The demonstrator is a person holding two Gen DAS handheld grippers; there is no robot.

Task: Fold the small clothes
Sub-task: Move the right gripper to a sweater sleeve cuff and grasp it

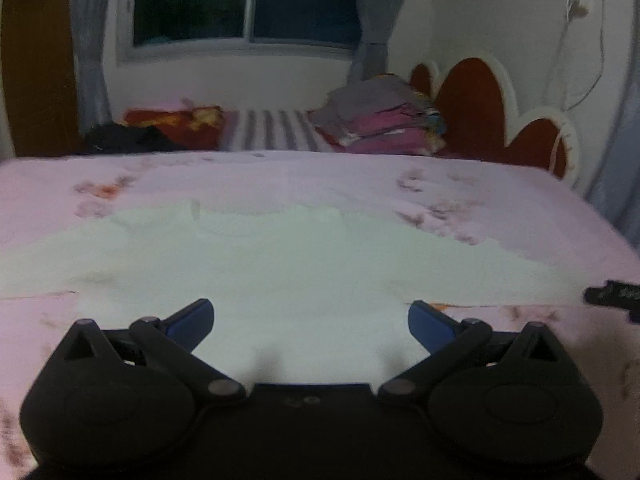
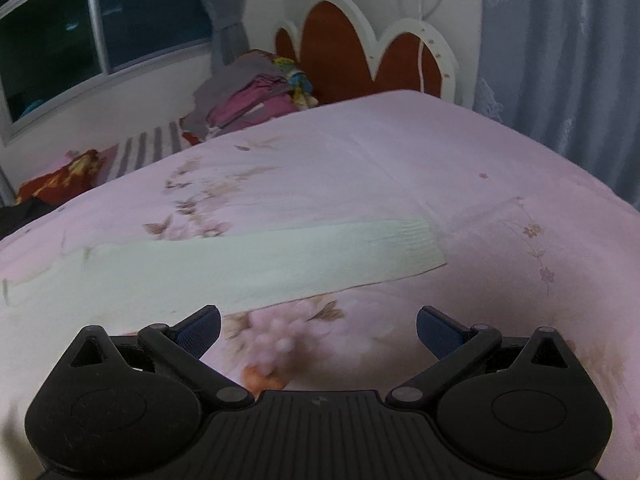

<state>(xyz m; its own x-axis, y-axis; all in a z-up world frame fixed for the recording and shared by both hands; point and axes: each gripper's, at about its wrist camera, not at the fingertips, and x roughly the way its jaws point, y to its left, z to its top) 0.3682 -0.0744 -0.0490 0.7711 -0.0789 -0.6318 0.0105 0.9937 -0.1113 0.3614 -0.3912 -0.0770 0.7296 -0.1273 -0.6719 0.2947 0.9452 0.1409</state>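
A pale green garment (image 1: 280, 256) lies spread flat on the pink floral bedsheet (image 1: 500, 184). My left gripper (image 1: 310, 322) hovers over its near edge, open, nothing between the blue pads. In the right wrist view the same garment (image 2: 248, 268) shows one sleeve stretching right to a ribbed cuff (image 2: 416, 248). My right gripper (image 2: 318, 332) is open above bare sheet, just short of the sleeve's lower edge. A dark part of the right gripper (image 1: 612, 294) pokes in at the right edge of the left wrist view.
A stack of folded pink and grey clothes (image 1: 384, 120) sits on a striped mattress (image 1: 272, 136) behind the bed, next to a red heart-shaped headboard (image 2: 360, 48). Dark cloth (image 1: 128, 138) lies at the far left. Window (image 1: 248, 0), curtains and wall stand beyond.
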